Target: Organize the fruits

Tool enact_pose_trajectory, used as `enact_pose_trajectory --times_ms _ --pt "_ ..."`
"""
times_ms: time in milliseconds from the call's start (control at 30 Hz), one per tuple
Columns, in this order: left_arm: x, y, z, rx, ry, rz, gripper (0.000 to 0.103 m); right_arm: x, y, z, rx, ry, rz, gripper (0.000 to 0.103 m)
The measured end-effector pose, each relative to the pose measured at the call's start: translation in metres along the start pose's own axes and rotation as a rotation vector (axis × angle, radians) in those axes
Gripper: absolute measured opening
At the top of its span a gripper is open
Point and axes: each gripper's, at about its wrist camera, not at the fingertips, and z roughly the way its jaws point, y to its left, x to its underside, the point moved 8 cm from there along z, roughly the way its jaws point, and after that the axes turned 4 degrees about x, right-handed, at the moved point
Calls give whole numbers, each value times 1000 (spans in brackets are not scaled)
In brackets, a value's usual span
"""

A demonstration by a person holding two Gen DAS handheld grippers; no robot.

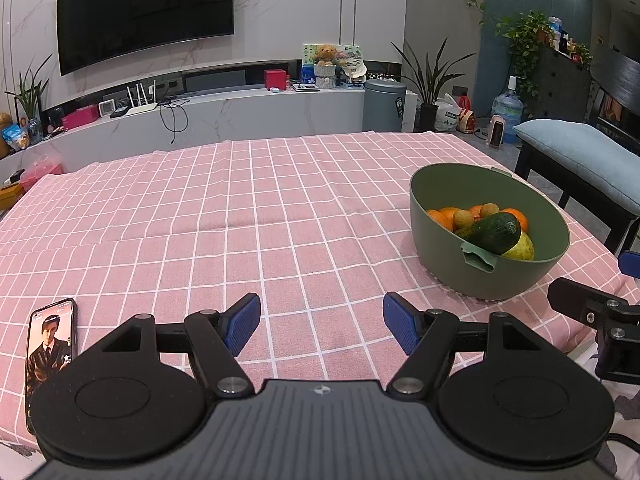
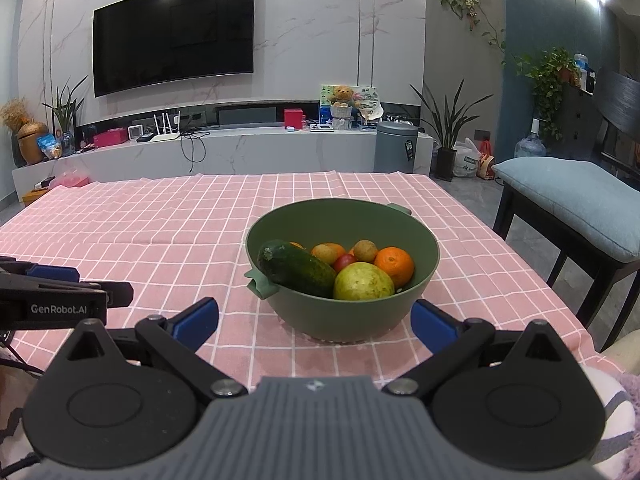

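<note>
A green bowl [image 2: 424, 256] stands on the pink checked tablecloth, holding a dark cucumber [image 2: 296, 268], a yellow-green pear [image 2: 362, 282], oranges [image 2: 396, 266], a red tomato [image 2: 344, 261] and small brown fruits [image 2: 365, 250]. The bowl also shows in the left wrist view [image 1: 436, 248] at the right. My right gripper [image 2: 314, 322] is open and empty, just in front of the bowl. My left gripper [image 1: 322, 324] is open and empty over bare cloth, left of the bowl.
A phone [image 1: 50, 344] with a lit screen lies on the cloth at the near left. A bench with a blue cushion [image 2: 568, 196] stands right of the table. A TV wall and a low shelf lie beyond the far edge.
</note>
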Motion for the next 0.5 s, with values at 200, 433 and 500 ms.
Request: enact_pose_trajectory --times_ms 200,433,500 --pt "0 0 0 0 0 -1 82 0 1 0 0 2 -6 98" --pt "0 0 -1 1 1 0 82 0 1 0 0 2 -10 98" --pt "0 0 -1 2 0 0 82 0 1 0 0 3 -12 98"
